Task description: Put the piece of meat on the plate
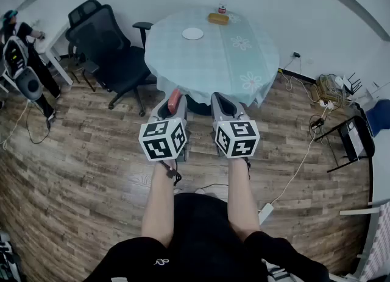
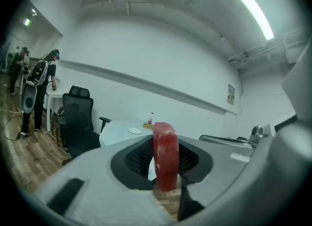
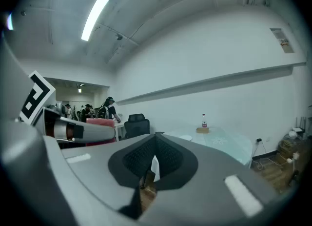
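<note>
A red piece of meat stands upright between the jaws of my left gripper, which is shut on it; up close the meat pokes above the gripper's dark pads. My right gripper is held level beside it, shut with nothing between its pads. Both are over the wooden floor, short of the round table. The white plate lies on the table's far left part, small in the left gripper view and in the right gripper view.
A bottle and a yellowish block sit at the table's far edge. Black office chairs stand left of the table. A person stands at the far left. Cables and a stand lie right.
</note>
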`<state>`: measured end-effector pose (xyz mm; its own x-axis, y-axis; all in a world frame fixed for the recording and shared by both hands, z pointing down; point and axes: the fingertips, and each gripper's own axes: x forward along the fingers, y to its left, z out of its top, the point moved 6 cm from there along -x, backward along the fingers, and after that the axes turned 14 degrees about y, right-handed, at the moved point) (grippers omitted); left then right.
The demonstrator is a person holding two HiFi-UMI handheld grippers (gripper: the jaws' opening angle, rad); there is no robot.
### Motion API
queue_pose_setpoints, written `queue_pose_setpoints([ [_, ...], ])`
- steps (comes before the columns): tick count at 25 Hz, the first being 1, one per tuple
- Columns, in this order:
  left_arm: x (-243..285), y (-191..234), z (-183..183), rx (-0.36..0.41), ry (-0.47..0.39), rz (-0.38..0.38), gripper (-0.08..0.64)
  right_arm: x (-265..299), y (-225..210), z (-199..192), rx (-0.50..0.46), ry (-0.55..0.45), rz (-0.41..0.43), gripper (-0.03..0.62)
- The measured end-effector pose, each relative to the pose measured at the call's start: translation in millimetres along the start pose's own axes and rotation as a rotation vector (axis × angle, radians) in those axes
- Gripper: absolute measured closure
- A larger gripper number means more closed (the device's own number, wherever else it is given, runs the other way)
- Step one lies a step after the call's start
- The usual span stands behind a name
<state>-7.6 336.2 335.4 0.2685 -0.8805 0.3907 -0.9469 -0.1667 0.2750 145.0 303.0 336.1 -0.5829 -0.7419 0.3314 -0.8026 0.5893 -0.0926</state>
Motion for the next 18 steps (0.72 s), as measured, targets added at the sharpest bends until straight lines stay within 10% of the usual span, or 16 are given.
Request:
queue_pose_setpoints([
  [18, 53, 14, 29, -0.005, -0.029, 0.034, 0.474, 50, -52, 16, 0.011, -0.006, 0.062, 0.584],
])
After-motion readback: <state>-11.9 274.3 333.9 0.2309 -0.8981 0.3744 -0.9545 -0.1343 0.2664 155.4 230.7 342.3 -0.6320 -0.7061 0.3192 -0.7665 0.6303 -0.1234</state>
